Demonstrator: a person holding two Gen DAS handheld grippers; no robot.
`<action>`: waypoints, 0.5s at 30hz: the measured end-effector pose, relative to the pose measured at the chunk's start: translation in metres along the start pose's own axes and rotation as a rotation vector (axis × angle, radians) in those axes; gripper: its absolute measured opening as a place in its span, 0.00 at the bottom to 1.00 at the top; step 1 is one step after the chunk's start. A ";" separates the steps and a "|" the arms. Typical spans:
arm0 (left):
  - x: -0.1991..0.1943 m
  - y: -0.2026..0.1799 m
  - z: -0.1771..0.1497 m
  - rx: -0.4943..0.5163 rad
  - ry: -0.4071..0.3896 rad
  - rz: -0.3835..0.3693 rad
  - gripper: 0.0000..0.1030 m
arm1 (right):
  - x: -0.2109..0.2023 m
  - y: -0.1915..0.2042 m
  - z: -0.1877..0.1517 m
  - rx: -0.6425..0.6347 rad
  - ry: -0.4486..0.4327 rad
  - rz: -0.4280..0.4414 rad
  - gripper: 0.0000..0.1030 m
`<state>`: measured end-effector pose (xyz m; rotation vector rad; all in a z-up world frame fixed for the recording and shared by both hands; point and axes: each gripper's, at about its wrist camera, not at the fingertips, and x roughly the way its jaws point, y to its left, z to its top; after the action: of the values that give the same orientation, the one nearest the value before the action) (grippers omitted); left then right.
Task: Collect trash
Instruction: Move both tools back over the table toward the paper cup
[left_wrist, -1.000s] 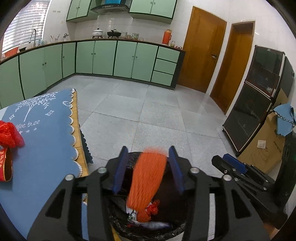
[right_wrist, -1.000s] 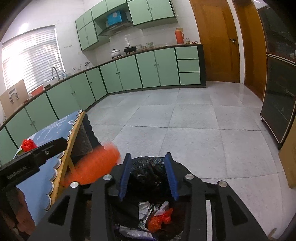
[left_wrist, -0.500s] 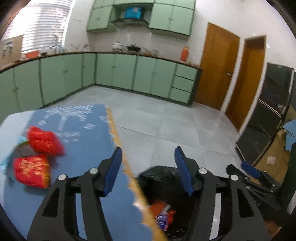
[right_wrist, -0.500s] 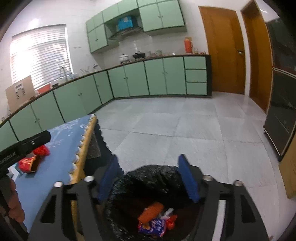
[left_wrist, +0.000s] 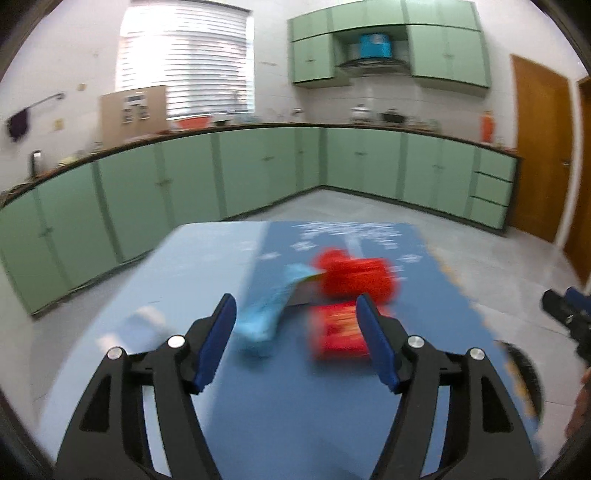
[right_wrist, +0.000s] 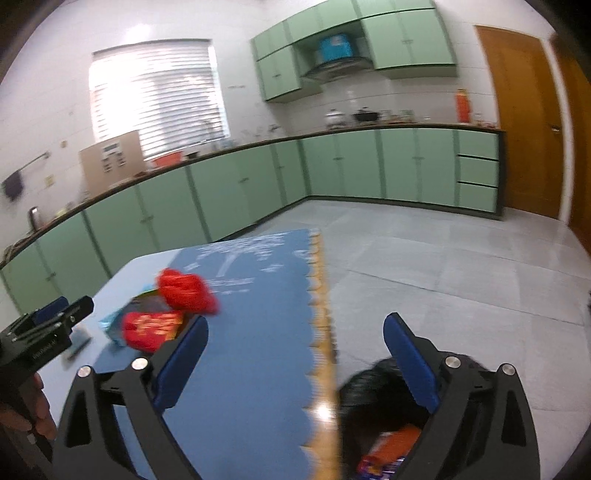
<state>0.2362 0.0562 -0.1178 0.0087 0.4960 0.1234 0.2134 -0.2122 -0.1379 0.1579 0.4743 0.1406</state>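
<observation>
My left gripper (left_wrist: 295, 306) hangs over the blue tablecloth (left_wrist: 295, 424), its jaws opening with nothing held. Just ahead of it lie a red packet (left_wrist: 338, 332), a crumpled red bag (left_wrist: 354, 275) and a light blue wrapper (left_wrist: 266, 314), all blurred. My right gripper (right_wrist: 295, 325) straddles the table's scalloped edge (right_wrist: 321, 332), its jaws opening wide and empty. Below its right finger is the black-bagged bin (right_wrist: 373, 398) with an orange net (right_wrist: 395, 443) and wrappers inside. The right wrist view also shows the red bag (right_wrist: 184, 295), the red packet (right_wrist: 151, 328) and the left gripper (right_wrist: 48, 325).
Green base cabinets (left_wrist: 258, 177) run along the far walls under a window. A wooden door (right_wrist: 524, 122) stands at the right. Grey floor tiles (right_wrist: 461, 277) stretch beyond the table and bin. A hand (right_wrist: 33, 417) holds the left tool.
The orange net left my left gripper and lies in the bin. Both grippers swung left from above the bin toward the table, and both jaws widened.
</observation>
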 end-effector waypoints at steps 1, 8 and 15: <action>0.000 0.014 -0.002 -0.010 0.002 0.032 0.64 | 0.003 0.008 0.000 -0.009 0.004 0.014 0.91; -0.005 0.086 -0.016 -0.102 0.041 0.174 0.64 | 0.027 0.078 -0.004 -0.085 0.024 0.105 0.91; -0.002 0.121 -0.033 -0.198 0.104 0.153 0.56 | 0.038 0.117 -0.014 -0.155 0.038 0.119 0.91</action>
<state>0.2045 0.1750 -0.1413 -0.1538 0.5847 0.3238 0.2296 -0.0898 -0.1454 0.0310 0.4895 0.2961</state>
